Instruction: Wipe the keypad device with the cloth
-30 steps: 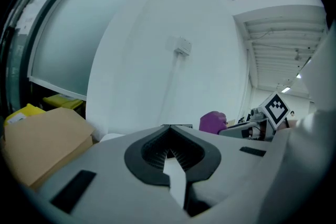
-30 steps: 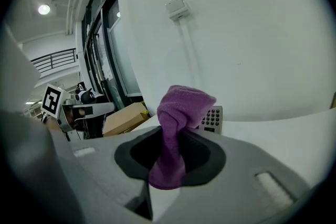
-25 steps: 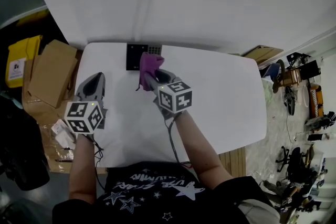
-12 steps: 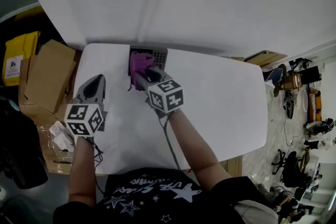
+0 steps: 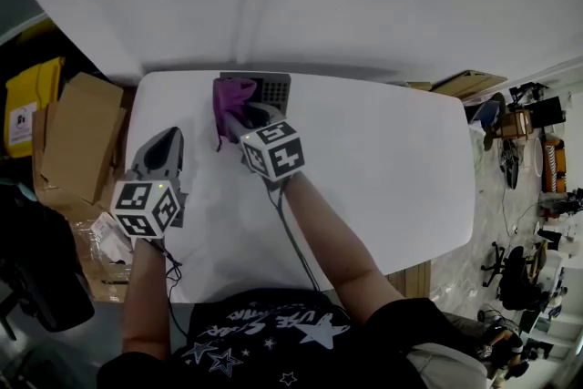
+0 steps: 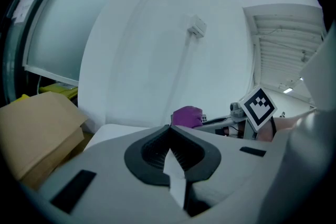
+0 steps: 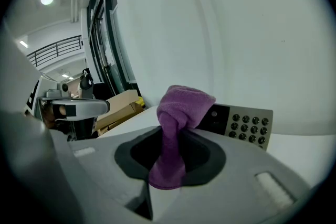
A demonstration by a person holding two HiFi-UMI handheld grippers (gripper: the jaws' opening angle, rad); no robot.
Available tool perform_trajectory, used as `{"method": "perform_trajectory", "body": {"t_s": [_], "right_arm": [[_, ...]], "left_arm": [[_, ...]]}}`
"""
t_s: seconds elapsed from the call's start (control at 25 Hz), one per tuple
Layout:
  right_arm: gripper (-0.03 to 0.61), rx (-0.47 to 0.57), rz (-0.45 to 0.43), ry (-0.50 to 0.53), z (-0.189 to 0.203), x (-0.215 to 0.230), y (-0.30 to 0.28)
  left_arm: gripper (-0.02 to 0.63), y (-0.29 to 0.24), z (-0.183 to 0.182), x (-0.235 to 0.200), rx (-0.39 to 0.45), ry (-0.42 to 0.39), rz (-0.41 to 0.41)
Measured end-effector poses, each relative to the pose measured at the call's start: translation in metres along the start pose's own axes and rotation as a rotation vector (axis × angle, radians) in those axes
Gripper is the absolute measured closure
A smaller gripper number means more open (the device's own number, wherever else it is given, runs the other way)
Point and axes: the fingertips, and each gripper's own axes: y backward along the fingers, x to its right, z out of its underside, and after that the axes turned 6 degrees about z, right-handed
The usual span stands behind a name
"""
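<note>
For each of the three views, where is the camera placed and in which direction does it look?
Head view: on the person's head, looking steeply down at the white table; both forearms, the left gripper and the right gripper show.
Left gripper view: on the left gripper, looking along its shut jaws toward the wall; the right gripper shows beyond.
Right gripper view: on the right gripper, looking at the keypad device; its jaws clamp the cloth.
Shared: all views show the cloth.
</note>
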Motion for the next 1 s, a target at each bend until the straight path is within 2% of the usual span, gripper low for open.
{"method": "perform_trajectory", "body": {"t_s": [0.52,1.0], "right_arm": [[0.486,0.010,0.024,-0.074,0.005,0.026,0.004],[0.486,0.018,0.104,-0.117,0.011,0.070,0.034]], "left_arm": [[0.607,-0.014,0.009,0.007,-0.029,0.005,0.010],[0.607,-0.018,0.014,0.022,-0.040,0.001,0.029]]}}
